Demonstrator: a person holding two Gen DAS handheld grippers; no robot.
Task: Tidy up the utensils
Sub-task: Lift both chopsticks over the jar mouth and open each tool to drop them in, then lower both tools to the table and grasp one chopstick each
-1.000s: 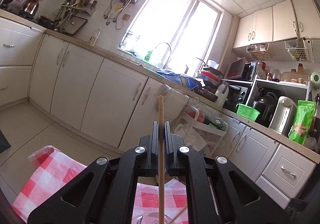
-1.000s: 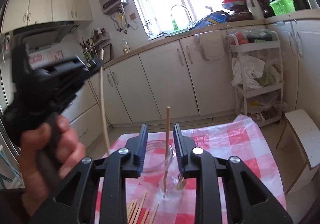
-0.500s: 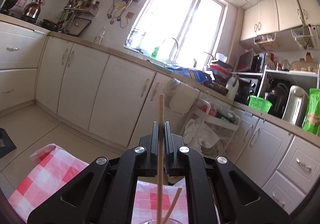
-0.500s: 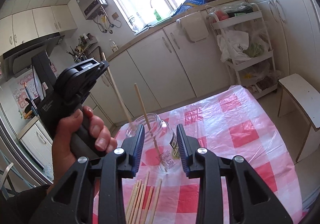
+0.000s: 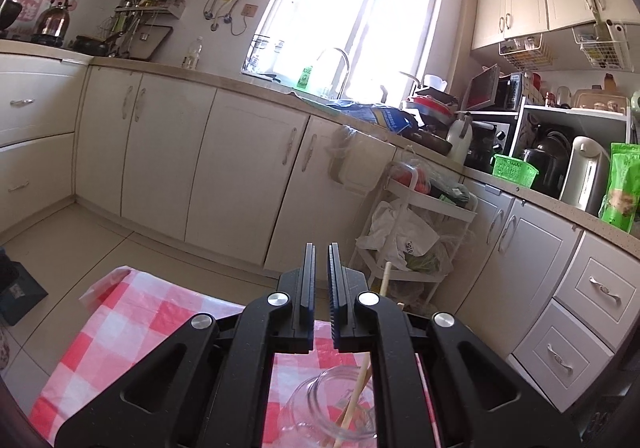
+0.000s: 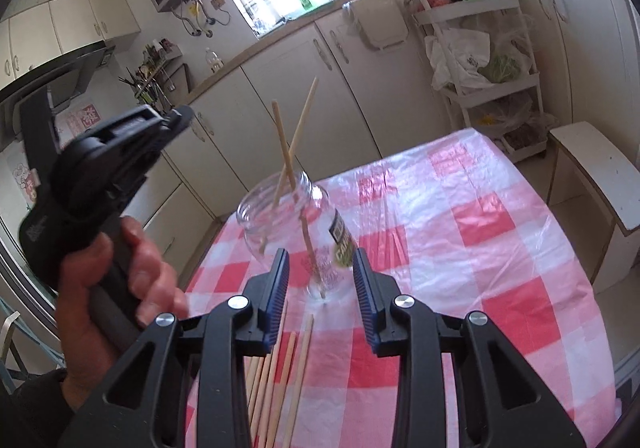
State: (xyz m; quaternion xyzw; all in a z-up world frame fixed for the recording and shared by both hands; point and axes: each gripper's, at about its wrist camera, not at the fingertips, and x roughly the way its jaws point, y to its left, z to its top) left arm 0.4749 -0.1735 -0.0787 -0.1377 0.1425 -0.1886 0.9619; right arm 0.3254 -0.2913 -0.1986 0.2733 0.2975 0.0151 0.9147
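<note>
The bench wore a red-and-white checked plastic cloth. A clear glass jar stood on it with two chopsticks leaning crossed inside, and a bunch of loose chopsticks lay just beside the jar, at the near edge.

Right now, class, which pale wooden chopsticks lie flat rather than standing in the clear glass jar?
The bunch of chopsticks on the red-and-white checked tablecloth beside the right tongs; the other two stand crossed in the clear glass jar.

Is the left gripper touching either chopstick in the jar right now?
Apart. In the left wrist view the left gripper has nothing between its fingers; both chopsticks lean in the glass jar, clear of it in the right wrist view.
</note>
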